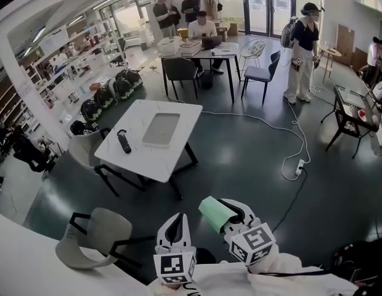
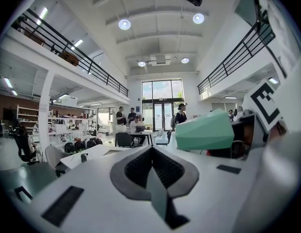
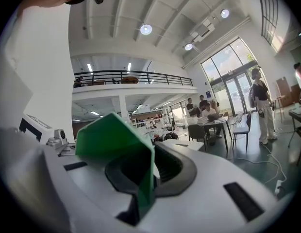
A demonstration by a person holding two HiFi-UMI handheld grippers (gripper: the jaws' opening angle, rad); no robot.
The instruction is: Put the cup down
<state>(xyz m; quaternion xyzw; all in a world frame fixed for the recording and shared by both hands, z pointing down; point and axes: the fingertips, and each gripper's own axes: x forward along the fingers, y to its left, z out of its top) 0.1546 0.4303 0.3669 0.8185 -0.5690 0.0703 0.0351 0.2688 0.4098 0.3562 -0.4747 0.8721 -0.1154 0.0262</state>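
the right gripper (image 3: pixel 145 178) is clamping the green cup (image 3: pixel 111 135) by its wall (left gripper (image 2: pixel 153 176) is sitting closed, empty), likely risking a slip short of the white table (image 1: pixel 126 159).

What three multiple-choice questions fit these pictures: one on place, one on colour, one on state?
1. The black object lies on the white table: A left of the tray; B on it; C right of it.
2. The cup is: A red; B green; C blue.
3. The right hand-held gripper is: A open, empty; B lying on the table; C shut on the cup.
Answers: A, the head view shows it beside the tray; B, its wall is green; C, the jaws clamp its wall.
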